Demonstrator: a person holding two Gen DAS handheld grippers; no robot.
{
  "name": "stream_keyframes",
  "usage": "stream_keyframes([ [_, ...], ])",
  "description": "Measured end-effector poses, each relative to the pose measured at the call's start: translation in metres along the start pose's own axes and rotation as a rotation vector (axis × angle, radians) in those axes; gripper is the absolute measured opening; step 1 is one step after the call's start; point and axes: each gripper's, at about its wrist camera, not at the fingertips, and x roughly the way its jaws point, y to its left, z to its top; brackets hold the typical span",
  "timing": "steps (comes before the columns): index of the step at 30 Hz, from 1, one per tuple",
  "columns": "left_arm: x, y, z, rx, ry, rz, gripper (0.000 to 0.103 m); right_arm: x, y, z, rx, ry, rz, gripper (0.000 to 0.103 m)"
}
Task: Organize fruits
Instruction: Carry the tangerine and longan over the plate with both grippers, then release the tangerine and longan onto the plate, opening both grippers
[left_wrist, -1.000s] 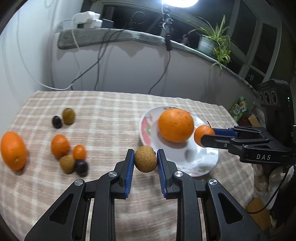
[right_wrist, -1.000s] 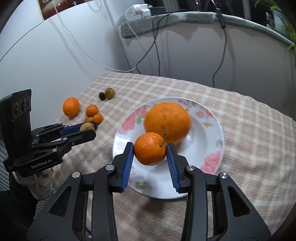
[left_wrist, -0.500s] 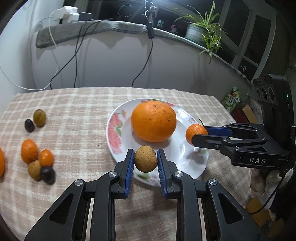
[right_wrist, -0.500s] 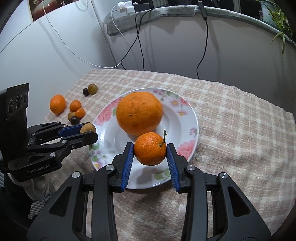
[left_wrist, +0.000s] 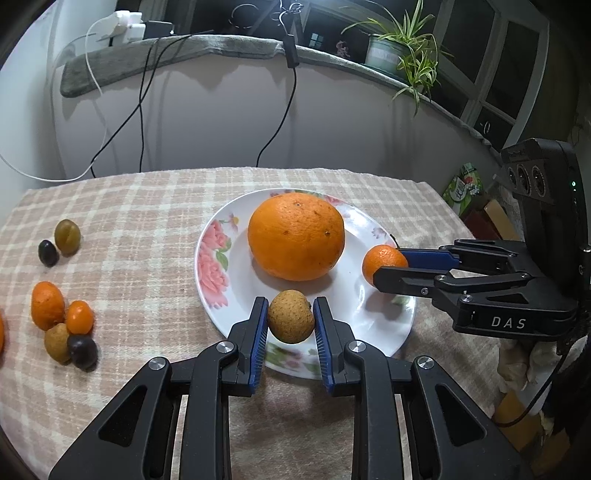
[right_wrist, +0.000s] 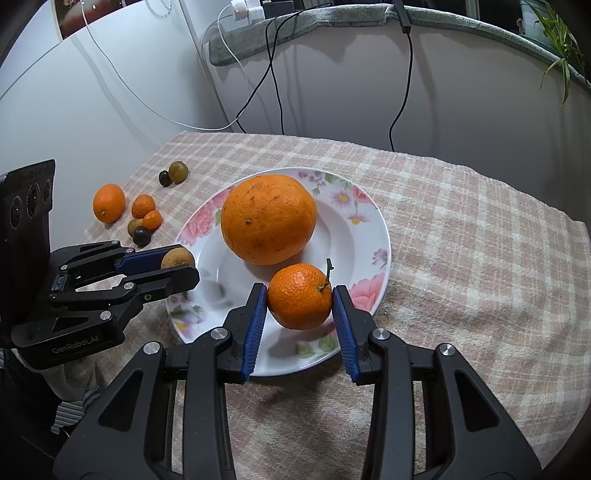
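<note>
A white flowered plate (left_wrist: 218, 266) (right_wrist: 373, 236) sits on the checked tablecloth with a big orange (left_wrist: 296, 236) (right_wrist: 268, 219) in its middle. My left gripper (left_wrist: 290, 322) (right_wrist: 181, 264) is shut on a small brown longan (left_wrist: 291, 316) (right_wrist: 178, 257), held over the plate's near rim. My right gripper (right_wrist: 299, 302) (left_wrist: 388, 266) is shut on a small mandarin (right_wrist: 300, 296) (left_wrist: 384, 260) with a green stem, held over the plate's right side beside the big orange.
Several loose fruits lie left of the plate: a mandarin (left_wrist: 47, 305), a kumquat (left_wrist: 79, 316), a longan (left_wrist: 56, 342), a dark plum (left_wrist: 82, 351), a green plum (left_wrist: 67, 236) and another dark plum (left_wrist: 48, 253). An orange (right_wrist: 108, 203) lies farther left. Cables hang down the wall behind.
Both grippers have moved in over the plate with their fruits. In the left wrist view the plate and loose fruits have shifted left and nearer. The grips are unchanged.
</note>
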Motion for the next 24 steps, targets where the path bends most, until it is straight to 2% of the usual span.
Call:
stream_keyframes([
  [10,0.002,0.0,0.0,0.006,0.008,0.003,0.024,0.004,0.002,0.002,-0.006,0.007,-0.014,0.039],
  [13,0.001,0.0,0.0,0.004,0.008,0.003,0.035,0.005,-0.001,0.002,0.0,0.014,-0.017,0.04],
  [14,0.001,0.0,0.0,0.006,0.007,0.003,0.038,0.005,-0.001,0.003,0.001,0.013,-0.019,0.046],
  [15,0.0,-0.001,0.0,0.007,0.005,0.006,0.044,0.004,-0.001,0.003,0.002,0.006,-0.021,0.058],
  [17,-0.001,-0.001,0.0,0.009,0.002,0.008,0.045,-0.001,-0.001,0.004,0.002,-0.014,-0.025,0.068],
  [24,-0.004,-0.002,0.0,0.015,-0.002,0.012,0.045,-0.015,0.001,0.009,-0.003,-0.05,-0.022,0.074],
])
